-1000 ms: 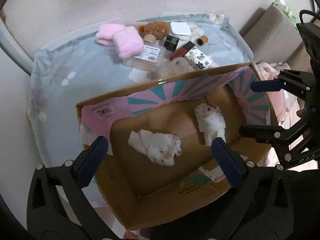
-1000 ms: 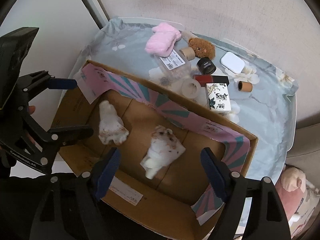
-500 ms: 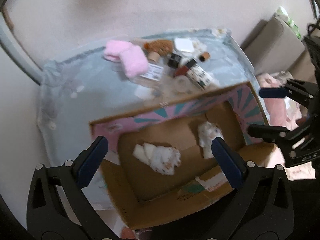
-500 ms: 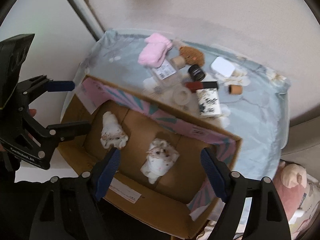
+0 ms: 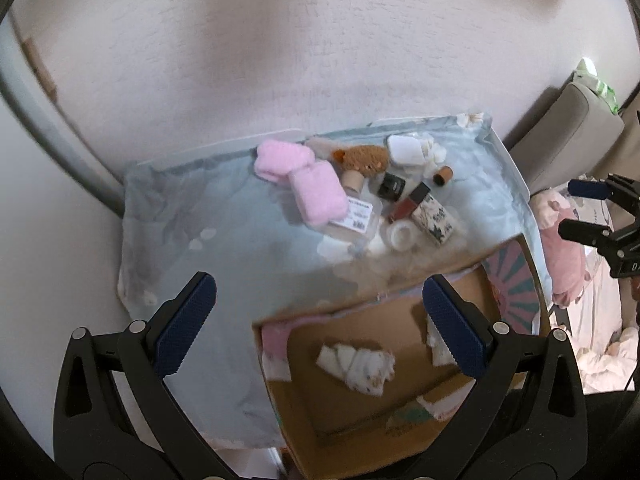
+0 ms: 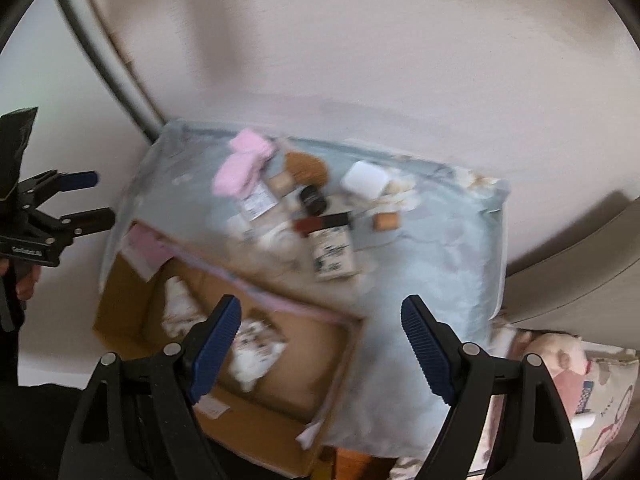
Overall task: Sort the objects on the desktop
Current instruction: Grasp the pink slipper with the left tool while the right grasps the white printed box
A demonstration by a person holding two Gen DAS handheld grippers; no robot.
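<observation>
Both grippers have lifted back from the cardboard box (image 5: 360,412); left gripper (image 5: 320,328) and right gripper (image 6: 320,344) gape empty. Patterned carton (image 5: 434,220) lies flat, long axis diagonal toward box.

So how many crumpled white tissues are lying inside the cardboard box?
2. One crumpled tissue lies near the middle of the cardboard box floor. The other tissue lies toward the right end, partly behind a gripper finger. More may be hidden there.
</observation>
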